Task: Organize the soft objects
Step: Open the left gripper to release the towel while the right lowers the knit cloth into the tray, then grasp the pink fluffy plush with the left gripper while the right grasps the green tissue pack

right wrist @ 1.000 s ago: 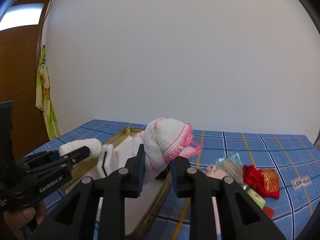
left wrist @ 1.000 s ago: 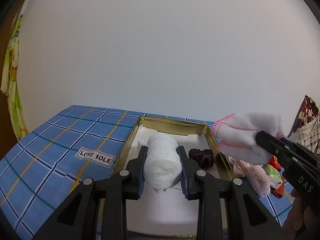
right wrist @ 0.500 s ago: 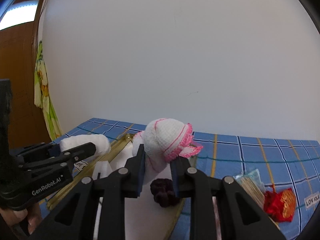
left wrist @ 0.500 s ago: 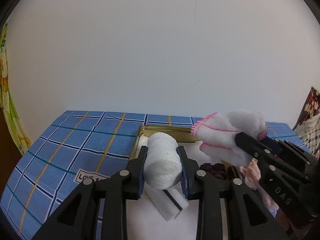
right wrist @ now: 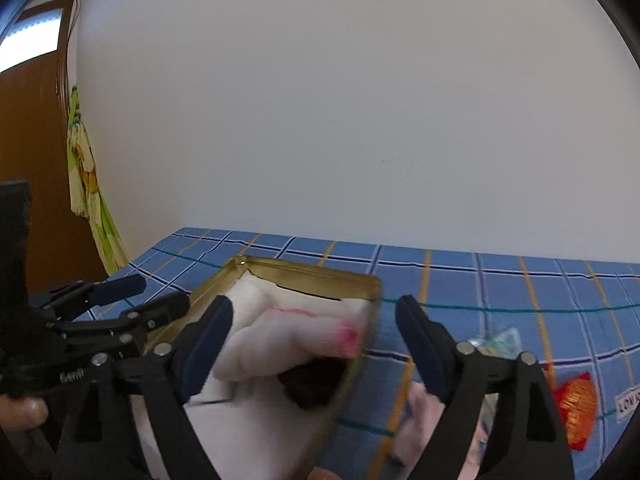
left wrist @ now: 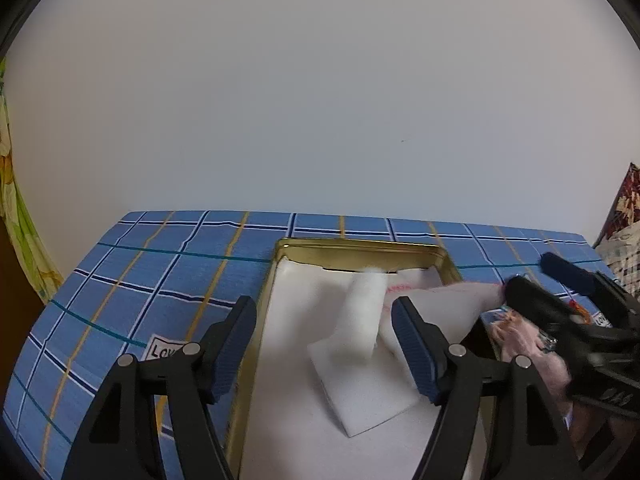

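Observation:
A gold tin [left wrist: 360, 249] [right wrist: 308, 271] with a white lining stands on the blue checked cloth. Inside it a rolled white towel [left wrist: 363, 312] lies blurred, free of my left gripper [left wrist: 323, 350], whose jaws are opening with nothing pressed between them. Beside the roll lies a white cloth with pink edging [left wrist: 416, 300] [right wrist: 292, 334], also blurred. My right gripper [right wrist: 314, 354] hangs over the tin's right side; its jaws are opening and its pads are clear of the cloth. A dark scrunchie [right wrist: 316, 380] sits in the tin below the cloth.
A white foam block [left wrist: 360, 384] lies in the tin. Right of the tin on the cloth are a pink fluffy item [left wrist: 520, 344] [right wrist: 420, 420], a clear packet [right wrist: 500, 340] and a red and gold pouch [right wrist: 576, 408]. A hand [right wrist: 20, 412] holds the left gripper.
Both grippers opened. The white roll left the left jaws and the pink-edged cloth left the right jaws; both dropped into the tin. Both grippers moved toward the tin's far end.

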A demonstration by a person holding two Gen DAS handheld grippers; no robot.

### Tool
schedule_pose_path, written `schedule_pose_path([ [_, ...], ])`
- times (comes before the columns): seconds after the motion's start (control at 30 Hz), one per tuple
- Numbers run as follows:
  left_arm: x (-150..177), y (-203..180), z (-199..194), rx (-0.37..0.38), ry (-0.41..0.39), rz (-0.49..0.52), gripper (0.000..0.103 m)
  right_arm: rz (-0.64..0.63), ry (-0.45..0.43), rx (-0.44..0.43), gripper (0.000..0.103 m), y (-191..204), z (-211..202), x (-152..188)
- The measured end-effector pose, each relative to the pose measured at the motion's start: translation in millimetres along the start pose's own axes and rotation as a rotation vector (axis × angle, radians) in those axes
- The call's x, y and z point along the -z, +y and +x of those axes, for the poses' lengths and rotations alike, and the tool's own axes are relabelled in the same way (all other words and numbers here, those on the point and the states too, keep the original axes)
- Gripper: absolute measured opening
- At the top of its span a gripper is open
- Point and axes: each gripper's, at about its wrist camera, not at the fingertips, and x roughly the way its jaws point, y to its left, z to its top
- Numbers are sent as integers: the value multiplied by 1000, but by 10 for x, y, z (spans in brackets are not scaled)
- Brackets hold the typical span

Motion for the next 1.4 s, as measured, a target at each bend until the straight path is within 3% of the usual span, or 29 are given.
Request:
schedule_pose_path([
  [0.2, 93, -160, -168, 0, -42, 12, 73, 41, -74, 38, 93, -362, -612, 113],
  [0.33, 174, -474, -371, 39, -73, 47, 73, 81, -124, 128, 96, -675, -1030, 285],
  [0.5, 323, -864, -511, 103, -91, 72, 73, 97, -104, 226, 96, -978, -1279, 505],
  [0.7, 534, -1263, -518, 144, -79, 134, 74, 119, -44, 245, 96, -1185, -1281, 645],
  [0.93, 694, -1486, -382, 159, -49, 177, 74, 98, 79, 163, 94, -1208, -1085, 796],
  [1.4, 719, -1149, -60, 109, 53, 98, 74, 83, 242, 169, 92, -1202, -769, 857],
])
